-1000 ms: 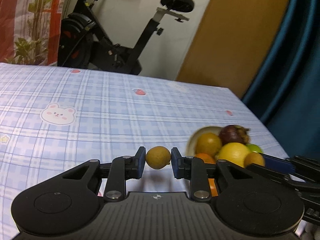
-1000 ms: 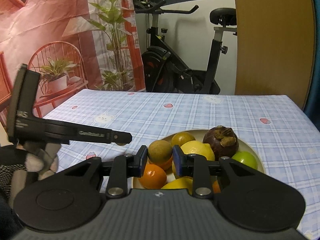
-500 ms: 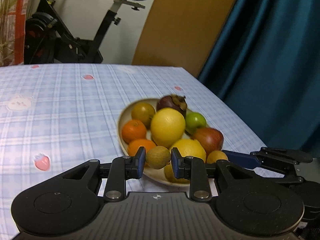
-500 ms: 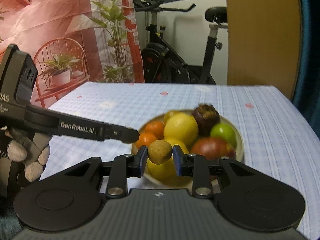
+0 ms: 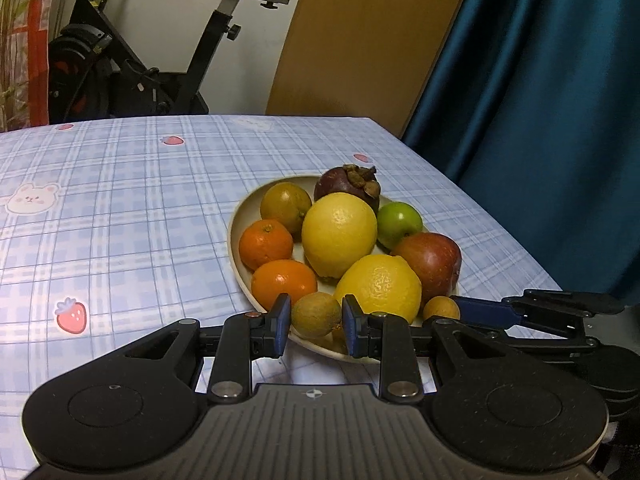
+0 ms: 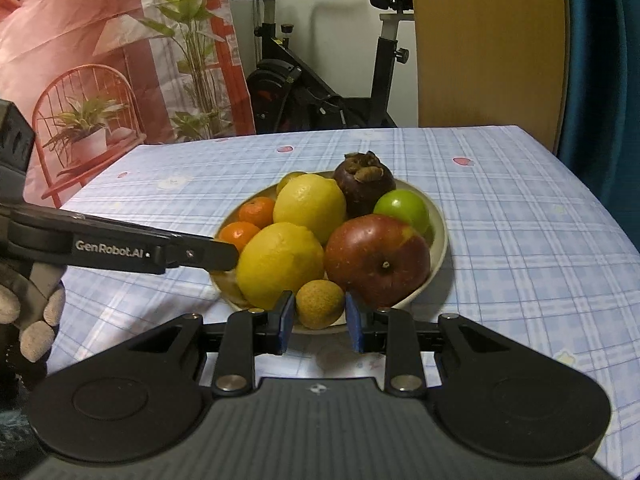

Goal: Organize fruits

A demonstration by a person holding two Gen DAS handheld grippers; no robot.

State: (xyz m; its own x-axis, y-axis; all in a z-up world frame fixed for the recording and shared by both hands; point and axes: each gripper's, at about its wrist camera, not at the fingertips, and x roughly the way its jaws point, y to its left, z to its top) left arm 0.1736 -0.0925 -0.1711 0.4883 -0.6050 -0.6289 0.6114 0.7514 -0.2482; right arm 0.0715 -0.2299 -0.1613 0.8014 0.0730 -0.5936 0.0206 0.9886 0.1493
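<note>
A cream plate [image 5: 236, 236] on the checked tablecloth holds two lemons [image 5: 339, 234], two oranges [image 5: 265, 243], a red apple [image 5: 430, 259], a green apple [image 5: 399, 224] and a mangosteen [image 5: 346, 184]. My left gripper [image 5: 315, 322] stands at the plate's near rim with a small brown longan [image 5: 315, 314] between its pads, with small gaps at each side. My right gripper [image 6: 321, 316] stands at the plate's near rim [image 6: 439, 240] around a second longan [image 6: 320, 303], also with gaps beside it. Both longans seem to rest on the plate.
The table's right edge [image 5: 500, 216] lies close to the plate, with a blue curtain [image 5: 540, 80] beyond. An exercise bike [image 6: 320, 80] stands behind the table. The left gripper's arm [image 6: 120, 244] reaches in from the left in the right wrist view.
Both grippers carried their longans over to the plate and lowered them at its near rim. The jaws have opened slightly, so gaps now show beside each longan.
</note>
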